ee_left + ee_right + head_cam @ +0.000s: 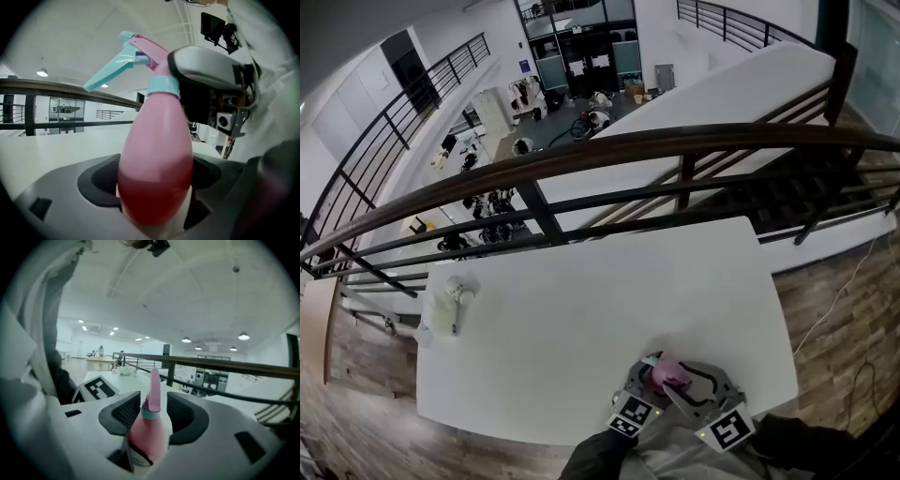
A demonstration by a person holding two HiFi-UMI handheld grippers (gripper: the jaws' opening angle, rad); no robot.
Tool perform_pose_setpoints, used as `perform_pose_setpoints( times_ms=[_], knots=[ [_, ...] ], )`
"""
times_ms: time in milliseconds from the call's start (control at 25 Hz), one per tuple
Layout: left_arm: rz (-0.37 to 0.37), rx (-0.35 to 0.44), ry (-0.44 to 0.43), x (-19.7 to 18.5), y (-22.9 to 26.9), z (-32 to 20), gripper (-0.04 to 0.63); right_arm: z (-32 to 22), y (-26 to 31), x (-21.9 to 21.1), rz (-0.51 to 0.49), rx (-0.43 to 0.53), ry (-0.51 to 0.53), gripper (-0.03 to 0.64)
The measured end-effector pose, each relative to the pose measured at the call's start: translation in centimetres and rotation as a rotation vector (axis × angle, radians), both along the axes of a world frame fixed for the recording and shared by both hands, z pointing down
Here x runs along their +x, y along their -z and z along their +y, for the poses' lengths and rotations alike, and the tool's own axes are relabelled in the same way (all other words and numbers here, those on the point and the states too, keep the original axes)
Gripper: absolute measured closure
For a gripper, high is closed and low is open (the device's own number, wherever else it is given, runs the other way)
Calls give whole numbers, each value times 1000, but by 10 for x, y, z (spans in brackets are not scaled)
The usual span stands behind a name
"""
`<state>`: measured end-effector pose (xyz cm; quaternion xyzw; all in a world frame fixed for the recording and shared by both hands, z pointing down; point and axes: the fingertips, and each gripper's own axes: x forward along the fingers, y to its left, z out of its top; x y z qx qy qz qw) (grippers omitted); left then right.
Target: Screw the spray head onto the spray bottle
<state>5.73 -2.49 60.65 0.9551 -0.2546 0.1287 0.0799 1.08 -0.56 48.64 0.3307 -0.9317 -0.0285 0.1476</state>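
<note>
A pink spray bottle (668, 375) stands near the front edge of the white table (581, 309), with both grippers around it. The left gripper (154, 183) is shut on the bottle's wide body (157, 154). The pink and teal spray head (136, 51) sits on the bottle's neck over a teal collar (163, 86). The right gripper (153, 411) is at the top of the bottle. Its jaws stand either side of the spray head (153, 390), and a thin gap shows beside the head. In the head view the left gripper (652, 375) and right gripper (686, 380) meet at the bottle.
A whitish bundle (453, 305) lies at the table's far left. A dark railing (581, 159) runs along the table's far edge, with a drop to a lower floor beyond it. The person's white sleeve (42, 333) fills the left of the right gripper view.
</note>
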Motion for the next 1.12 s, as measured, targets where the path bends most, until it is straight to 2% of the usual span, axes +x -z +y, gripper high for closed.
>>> perform_pose_setpoints(
  times_ms=[40,120,160,240,280,360,520,560,600,720,800,1000,1120],
  knots=[
    [-1,1,-25,1,0,2,160,5,0,0,-14,12,77,454],
    [-3,2,-94,6,0,10,160,16,-10,-3,-1,-45,239,391],
    [-4,1,-129,9,1,15,160,19,-15,-5,35,-71,298,391],
    [-2,0,-170,12,1,22,160,18,-22,-7,133,-44,357,396],
    [-1,-1,-173,12,0,22,160,17,-23,-7,164,-18,358,453],
    [-3,0,-161,12,0,21,160,13,-23,-4,148,-15,283,469],
    [-5,-2,-56,10,-1,8,160,-6,-21,-2,49,-101,-88,474],
    [-4,-2,-30,8,-1,4,160,-10,-20,-4,27,-110,-136,474],
    [-4,-2,-14,7,-1,2,160,-12,-17,-7,13,-99,-141,477],
    [-4,-10,-26,7,0,5,160,0,-6,-3,34,44,-3,476],
    [0,-15,-54,8,-1,7,160,13,-7,8,52,90,95,476],
    [-3,-8,-68,9,-1,2,160,19,-26,21,138,-15,192,477],
    [-6,-6,-62,9,-3,2,160,43,-26,7,113,-70,252,492]
  ],
)
